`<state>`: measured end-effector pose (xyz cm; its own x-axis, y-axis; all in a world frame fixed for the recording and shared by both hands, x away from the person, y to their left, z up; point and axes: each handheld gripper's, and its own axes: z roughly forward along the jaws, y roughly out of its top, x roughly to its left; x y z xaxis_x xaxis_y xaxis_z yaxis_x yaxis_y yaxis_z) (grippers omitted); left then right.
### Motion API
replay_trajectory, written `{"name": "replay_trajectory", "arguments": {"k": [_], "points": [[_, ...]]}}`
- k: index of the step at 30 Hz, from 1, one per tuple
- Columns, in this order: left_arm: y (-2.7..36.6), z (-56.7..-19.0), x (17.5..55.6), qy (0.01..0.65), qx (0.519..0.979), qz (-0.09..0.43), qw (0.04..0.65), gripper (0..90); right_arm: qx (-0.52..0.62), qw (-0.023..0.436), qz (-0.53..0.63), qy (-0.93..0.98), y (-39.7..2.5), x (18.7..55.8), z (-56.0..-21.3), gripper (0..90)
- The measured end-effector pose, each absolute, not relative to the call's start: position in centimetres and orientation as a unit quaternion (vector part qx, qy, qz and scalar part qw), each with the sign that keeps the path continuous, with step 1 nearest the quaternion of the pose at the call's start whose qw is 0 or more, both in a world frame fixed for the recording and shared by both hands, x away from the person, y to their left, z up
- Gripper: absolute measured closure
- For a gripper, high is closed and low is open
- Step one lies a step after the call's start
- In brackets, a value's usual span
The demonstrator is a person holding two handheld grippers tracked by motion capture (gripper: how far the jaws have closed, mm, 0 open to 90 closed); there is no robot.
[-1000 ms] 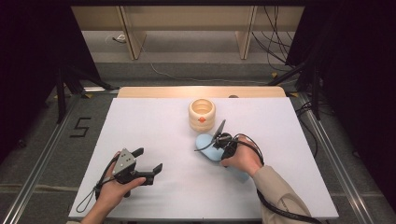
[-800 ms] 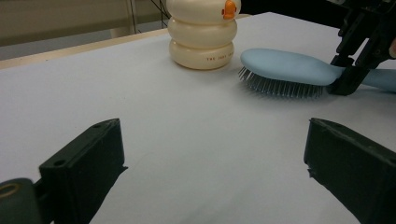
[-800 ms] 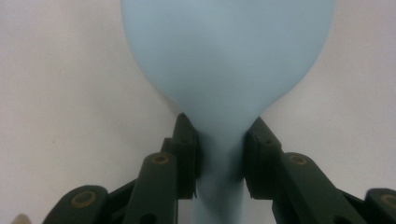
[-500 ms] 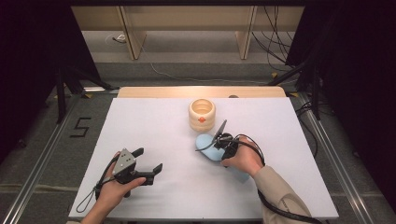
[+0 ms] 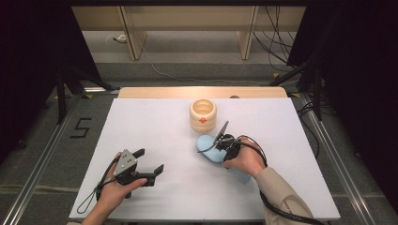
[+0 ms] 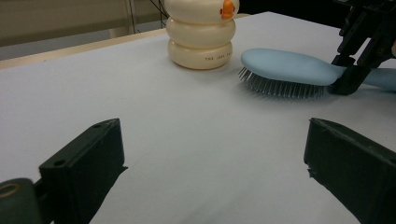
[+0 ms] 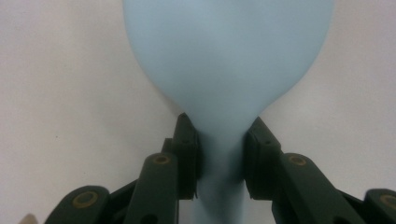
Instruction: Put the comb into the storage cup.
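A light blue hairbrush (image 5: 206, 143) lies bristles down on the white table (image 5: 155, 126), right of centre. My right gripper (image 5: 218, 149) is shut on its narrow neck. In the right gripper view the jaws press both sides of the neck, right gripper (image 7: 223, 158), below the brush's oval back (image 7: 229, 60). The left gripper view shows the brush (image 6: 285, 67) from the side, with the right gripper (image 6: 350, 79) clamped where head meets handle. My left gripper (image 5: 150, 161) rests near the front left, open and holding nothing (image 6: 215, 163).
A cream ringed container (image 5: 202, 115) with an orange dot stands just behind the brush head, also in the left gripper view (image 6: 201, 32). A wooden strip (image 5: 141, 92) edges the table's far side. Cables trail from both grippers.
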<state>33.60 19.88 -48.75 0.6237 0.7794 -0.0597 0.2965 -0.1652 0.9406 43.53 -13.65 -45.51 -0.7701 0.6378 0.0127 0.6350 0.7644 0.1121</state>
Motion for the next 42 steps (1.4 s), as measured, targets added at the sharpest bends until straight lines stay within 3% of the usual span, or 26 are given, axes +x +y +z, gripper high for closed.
{"name": "replay_trajectory", "arguments": {"k": [18,42], "points": [[19.8,-48.7,33.5,0.368,0.728,0.228,0.531,4.6,0.347,0.003,0.071,0.935,-14.2,43.1,-45.3,70.3],[19.7,-48.6,33.5,0.367,0.729,0.229,0.531,4.6,0.379,0.033,0.19,0.905,-15.3,42.1,-43.1,70.4]]}}
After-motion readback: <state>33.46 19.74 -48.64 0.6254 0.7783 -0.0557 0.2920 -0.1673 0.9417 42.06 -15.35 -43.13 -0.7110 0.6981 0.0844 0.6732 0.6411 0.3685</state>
